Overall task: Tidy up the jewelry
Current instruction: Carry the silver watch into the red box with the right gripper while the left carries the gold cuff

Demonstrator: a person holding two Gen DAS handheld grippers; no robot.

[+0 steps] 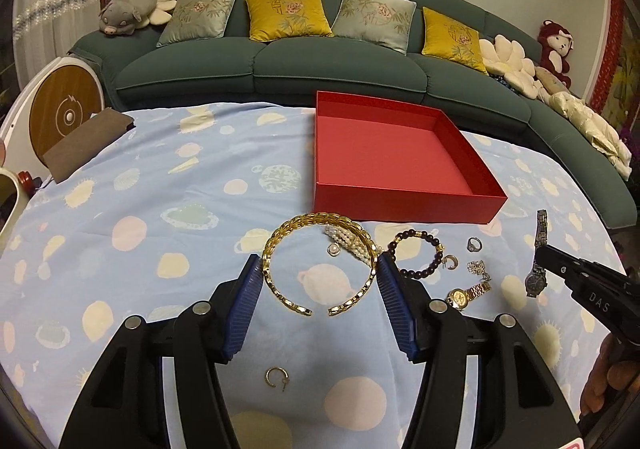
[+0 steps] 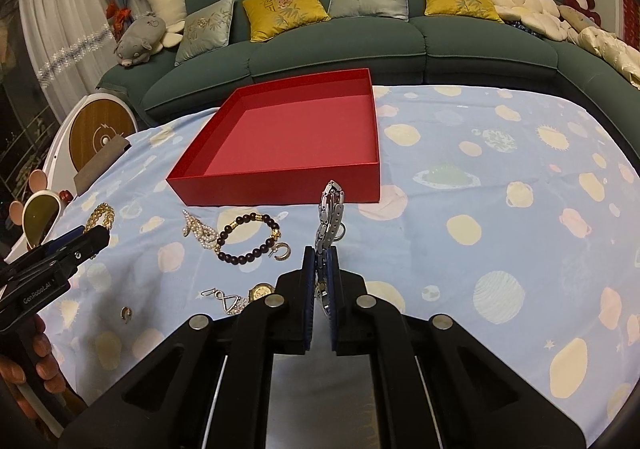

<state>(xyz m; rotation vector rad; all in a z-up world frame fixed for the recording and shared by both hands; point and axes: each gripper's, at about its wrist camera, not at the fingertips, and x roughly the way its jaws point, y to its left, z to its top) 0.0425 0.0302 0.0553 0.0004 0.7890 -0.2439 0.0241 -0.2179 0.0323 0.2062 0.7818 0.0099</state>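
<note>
A wide gold cuff bangle (image 1: 280, 239) is clamped between the blue pads of my left gripper (image 1: 319, 262), above the blue planet-print cloth. My right gripper (image 2: 321, 255) is shut on a silver link watch (image 2: 331, 209), whose band sticks up past the fingertips. In the left wrist view that watch (image 1: 537, 281) hangs from the right gripper (image 1: 542, 251). An open red box (image 1: 400, 205) (image 2: 280, 189) stands just beyond both, nothing in it. On the cloth lie a dark bead bracelet (image 1: 416, 253) (image 2: 248, 237), a pearl bracelet (image 1: 352, 245), a gold watch (image 1: 466, 293), a ring (image 1: 474, 245) and a small gold hoop (image 1: 276, 377).
A brown pouch (image 1: 86, 143) lies at the cloth's far left corner, beside a white round device (image 1: 64, 115). A dark green sofa (image 1: 280, 65) with cushions and plush toys runs behind the table. A hand (image 2: 40, 361) holds the left gripper at the lower left.
</note>
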